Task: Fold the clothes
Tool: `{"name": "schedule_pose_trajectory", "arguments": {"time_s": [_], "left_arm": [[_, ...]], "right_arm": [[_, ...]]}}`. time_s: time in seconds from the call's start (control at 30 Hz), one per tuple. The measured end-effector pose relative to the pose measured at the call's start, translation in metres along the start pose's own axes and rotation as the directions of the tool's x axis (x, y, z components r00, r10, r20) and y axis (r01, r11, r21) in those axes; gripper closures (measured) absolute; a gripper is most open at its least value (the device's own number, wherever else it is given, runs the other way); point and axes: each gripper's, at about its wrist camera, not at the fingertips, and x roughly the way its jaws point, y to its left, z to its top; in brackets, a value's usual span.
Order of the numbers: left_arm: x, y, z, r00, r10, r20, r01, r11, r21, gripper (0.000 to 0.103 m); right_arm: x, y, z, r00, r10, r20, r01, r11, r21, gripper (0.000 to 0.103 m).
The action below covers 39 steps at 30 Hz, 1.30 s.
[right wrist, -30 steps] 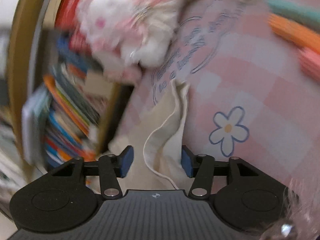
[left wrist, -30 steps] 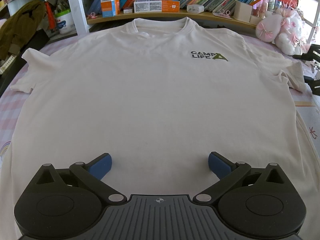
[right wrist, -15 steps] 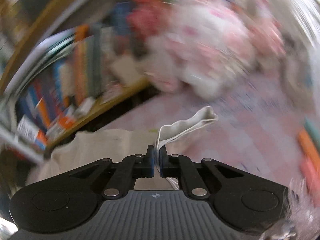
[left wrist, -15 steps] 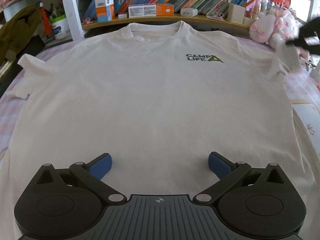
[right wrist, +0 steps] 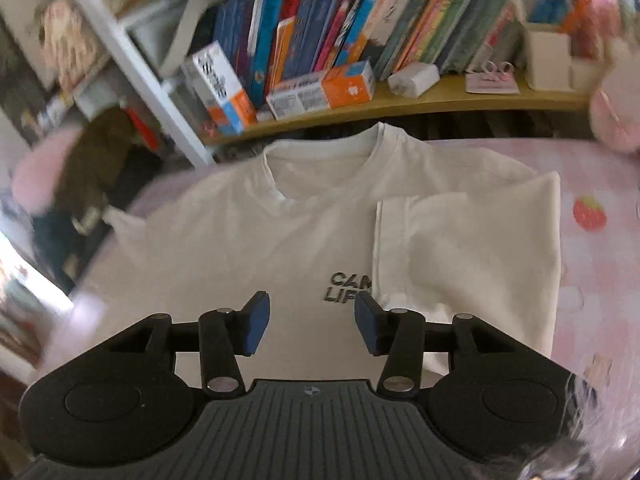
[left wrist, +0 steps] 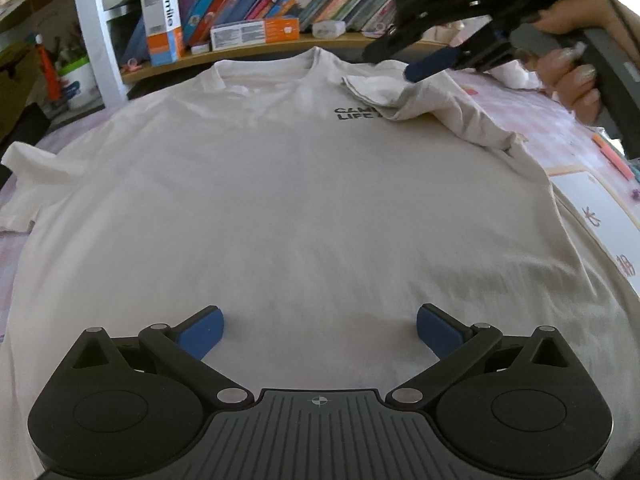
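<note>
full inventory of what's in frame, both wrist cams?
T-shirt: 1, cream with dark chest print, spread flat on the bedspread; one sleeve folded in over the print.
Bedspread: 1, pink check, under the shirt.
Books: many, mixed colours, on the shelf behind the collar.
Cartons: several, white and orange, on the shelf front.
Plush toy: 1, pink, far right.
Left tongs: open over the hem.
Right tongs: jaws just opened, nothing between them.
Hand: 1, gripping the right tongs' handle.
</note>
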Motion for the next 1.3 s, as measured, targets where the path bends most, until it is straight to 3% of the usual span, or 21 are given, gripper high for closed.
{"name": "schedule_pose_trajectory", "arguments": {"time_s": [0.17,0.27,0.4,0.5,0.57,0.63,0.67,0.73,0.8,0.87,0.97,1.03,1.1,1.13,1.17,1.2,1.23,1.27,1.3], "left_arm": [[-0.001,0.001,-0.002,1.000,-0.017,0.012,0.016,1.000,0.019,0.000],[-0.001,0.002,-0.002,1.000,-0.022,0.013,0.022,0.999,0.025,0.000],[-0.002,0.003,-0.002,1.000,-0.025,0.009,0.025,0.999,0.028,0.000],[-0.002,0.004,-0.001,1.000,-0.023,0.004,0.023,0.999,0.026,0.000],[-0.003,0.005,-0.001,1.000,-0.020,0.002,0.020,1.000,0.022,0.000],[-0.003,0.006,-0.001,1.000,-0.018,0.001,0.018,1.000,0.019,0.000],[-0.003,0.006,-0.001,1.000,-0.017,0.001,0.017,1.000,0.018,0.000],[-0.003,0.006,-0.002,1.000,-0.015,0.001,0.015,1.000,0.016,0.000],[-0.004,0.006,-0.002,1.000,-0.013,0.001,0.013,1.000,0.015,0.000],[-0.004,0.006,-0.003,1.000,-0.012,0.000,0.012,1.000,0.014,0.000],[-0.006,0.008,-0.004,1.000,-0.011,-0.002,0.011,1.000,0.012,0.000],[-0.007,0.008,-0.005,1.000,-0.010,-0.004,0.010,1.000,0.011,0.000],[-0.008,0.008,-0.005,1.000,-0.008,-0.005,0.008,1.000,0.008,0.000],[-0.008,0.008,-0.006,1.000,-0.007,-0.005,0.007,1.000,0.007,0.000],[-0.008,0.008,-0.006,1.000,-0.005,-0.004,0.005,1.000,0.006,0.000],[-0.008,0.008,-0.005,1.000,-0.004,-0.004,0.004,1.000,0.004,0.000],[-0.007,0.007,-0.005,1.000,-0.004,-0.005,0.004,1.000,0.004,0.000],[-0.007,0.007,-0.004,1.000,-0.004,-0.006,0.004,1.000,0.005,0.000],[-0.006,0.007,-0.003,1.000,-0.006,-0.008,0.006,1.000,0.006,0.000]], "right_arm": [[-0.037,-0.026,0.003,0.991,-0.098,0.095,0.090,0.992,0.085,0.052],[-0.036,-0.044,0.003,0.985,-0.146,0.089,0.130,0.978,0.164,0.053],[-0.017,-0.052,-0.012,0.990,-0.142,0.017,0.135,0.964,0.229,0.066],[-0.001,-0.033,-0.032,0.990,-0.106,-0.089,0.118,0.981,0.154,0.065],[-0.001,-0.013,-0.043,0.987,-0.117,-0.108,0.121,0.992,0.033,0.065],[-0.004,0.009,-0.050,0.982,-0.161,-0.096,0.145,0.977,-0.154,0.064],[-0.004,0.021,-0.054,0.976,-0.206,-0.072,0.178,0.943,-0.283,0.064],[0.000,0.040,-0.064,0.959,-0.284,-0.014,0.237,0.826,-0.512,0.064],[0.008,0.053,-0.074,0.942,-0.333,0.042,0.272,0.684,-0.677,0.066],[0.018,0.056,-0.079,0.930,-0.362,0.064,0.280,0.585,-0.761,0.068],[0.032,0.050,-0.081,0.914,-0.402,0.049,0.270,0.514,-0.814,0.082],[0.030,0.047,-0.074,0.920,-0.387,0.054,0.283,0.565,-0.775,0.088],[0.013,0.040,-0.050,0.950,-0.307,0.059,0.288,0.783,-0.551,0.089],[0.003,0.030,-0.042,0.962,-0.263,0.069,0.268,0.875,-0.403,0.089],[-0.006,0.019,-0.034,0.972,-0.220,0.086,0.234,0.942,-0.241,0.089],[-0.009,0.013,-0.032,0.973,-0.216,0.084,0.228,0.960,-0.164,0.082],[-0.001,0.012,-0.033,0.971,-0.237,0.036,0.239,0.954,-0.179,0.074],[0.007,0.011,-0.034,0.965,-0.260,-0.018,0.251,0.945,-0.208,0.050],[0.010,0.012,-0.037,0.962,-0.271,-0.040,0.255,0.938,-0.237,0.050]]}}
